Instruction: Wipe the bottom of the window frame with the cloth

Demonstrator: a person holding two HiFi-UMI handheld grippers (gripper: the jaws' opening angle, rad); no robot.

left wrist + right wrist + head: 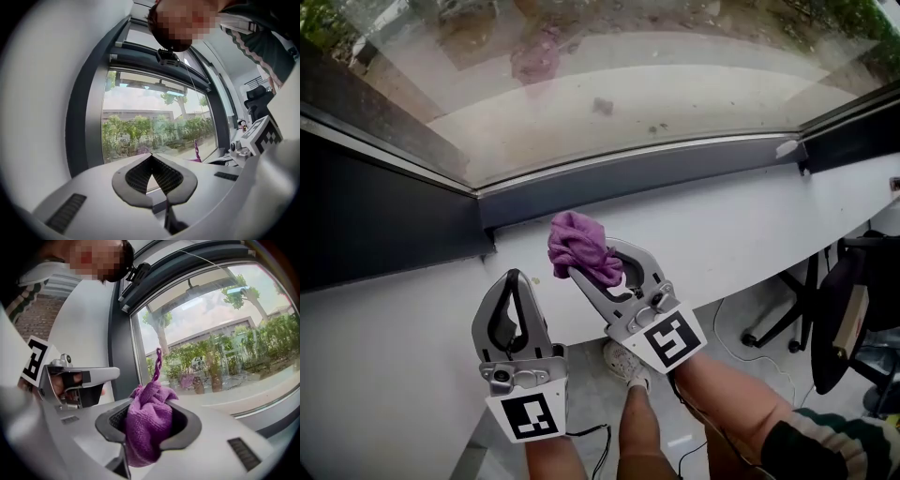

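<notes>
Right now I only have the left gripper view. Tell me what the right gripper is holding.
Observer: The right gripper is shut on the cloth, a purple wad bunched between its jaws.
Operator: Say where the cloth is against the frame.
Observer: In the head view it hangs over the white sill, just short of the dark frame under the glass. I cannot tell whether it touches either.
</notes>
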